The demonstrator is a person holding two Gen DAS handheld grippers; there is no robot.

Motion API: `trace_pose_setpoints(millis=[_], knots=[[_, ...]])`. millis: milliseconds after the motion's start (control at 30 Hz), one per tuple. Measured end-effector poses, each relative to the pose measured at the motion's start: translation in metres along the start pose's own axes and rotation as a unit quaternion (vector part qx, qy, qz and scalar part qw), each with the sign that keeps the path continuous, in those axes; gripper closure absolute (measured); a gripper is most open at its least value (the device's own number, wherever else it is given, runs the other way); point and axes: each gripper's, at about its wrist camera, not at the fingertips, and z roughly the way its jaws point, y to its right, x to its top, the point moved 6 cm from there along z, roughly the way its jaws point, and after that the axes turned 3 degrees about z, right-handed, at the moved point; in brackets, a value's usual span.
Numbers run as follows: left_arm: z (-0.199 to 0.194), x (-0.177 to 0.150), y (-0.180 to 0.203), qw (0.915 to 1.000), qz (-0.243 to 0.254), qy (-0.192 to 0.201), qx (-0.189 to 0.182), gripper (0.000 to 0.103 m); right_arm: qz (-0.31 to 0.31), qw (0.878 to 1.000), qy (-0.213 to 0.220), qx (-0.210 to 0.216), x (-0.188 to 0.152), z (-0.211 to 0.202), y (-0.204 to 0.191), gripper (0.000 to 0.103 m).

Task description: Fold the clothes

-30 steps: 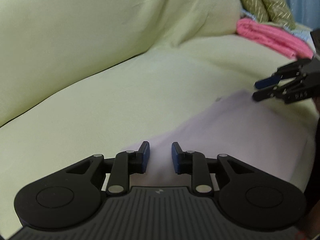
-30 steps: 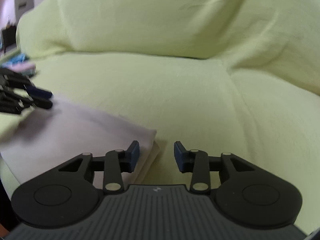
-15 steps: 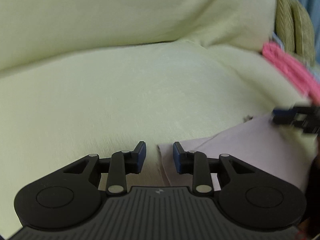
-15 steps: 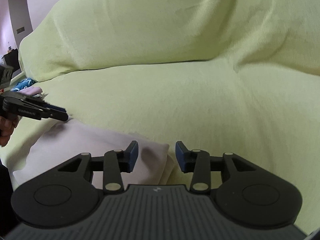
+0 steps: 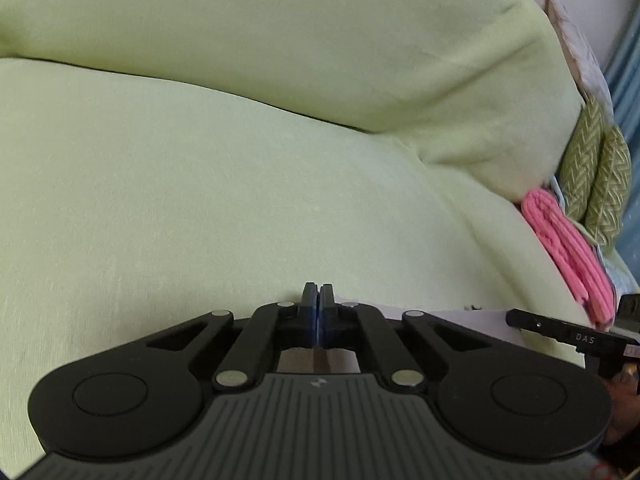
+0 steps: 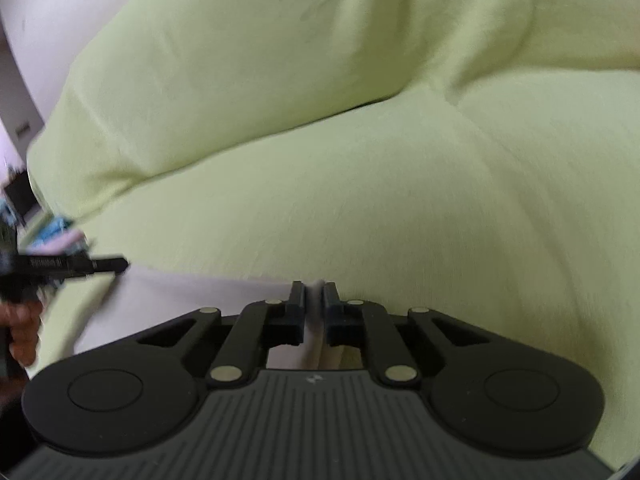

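Note:
A pale lilac folded cloth (image 6: 192, 300) lies on the light green sofa seat (image 6: 400, 220). My right gripper (image 6: 314, 292) is shut on the cloth's right corner; a fold of it shows between the fingers. My left gripper (image 5: 317, 294) is shut at the cloth's left corner; a thin strip of the cloth (image 5: 460, 318) shows to its right, and fabric shows behind the closed pads. Each gripper appears in the other's view: the right one at the right edge (image 5: 560, 330), the left one at the left edge (image 6: 68, 266).
A folded pink garment (image 5: 568, 248) lies on the seat by the sofa's right end, next to green patterned cushions (image 5: 596, 176). The green back cushions (image 5: 280, 48) rise behind the seat. More folded items (image 6: 60, 232) sit blurred at the left.
Both grippers were open over the cloth's corners; now both have closed on the corners and tipped lower toward the seat.

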Motion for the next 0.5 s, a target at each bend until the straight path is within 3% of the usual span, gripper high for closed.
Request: trace_pose_setpoints(millis=[200, 300, 400, 433, 500], knots=[[0.008, -0.005, -0.002, 0.9998, 0.004, -0.016, 0.011, 0.103, -0.008, 1.0, 0.001, -0.022, -0.002, 0.001, 0.004, 0.098], [0.006, -0.002, -0.004, 0.9994, 0.011, -0.018, 0.029, 0.103, 0.014, 0.998, 0.007, -0.06, 0.002, -0.003, 0.019, 0.097], [-0.004, 0.004, -0.004, 0.9989, 0.013, -0.007, 0.044, 0.103, 0.022, 0.998, 0.021, -0.055, 0.006, -0.015, 0.023, 0.092], [-0.005, 0.007, 0.001, 0.999, 0.016, -0.003, 0.041, 0.103, 0.019, 0.998, 0.025, -0.049, 0.007, -0.019, 0.022, 0.089], [-0.008, 0.011, 0.014, 0.9993, 0.026, 0.004, 0.026, 0.103, 0.019, 0.999, 0.027, -0.032, 0.006, -0.021, 0.017, 0.072]])
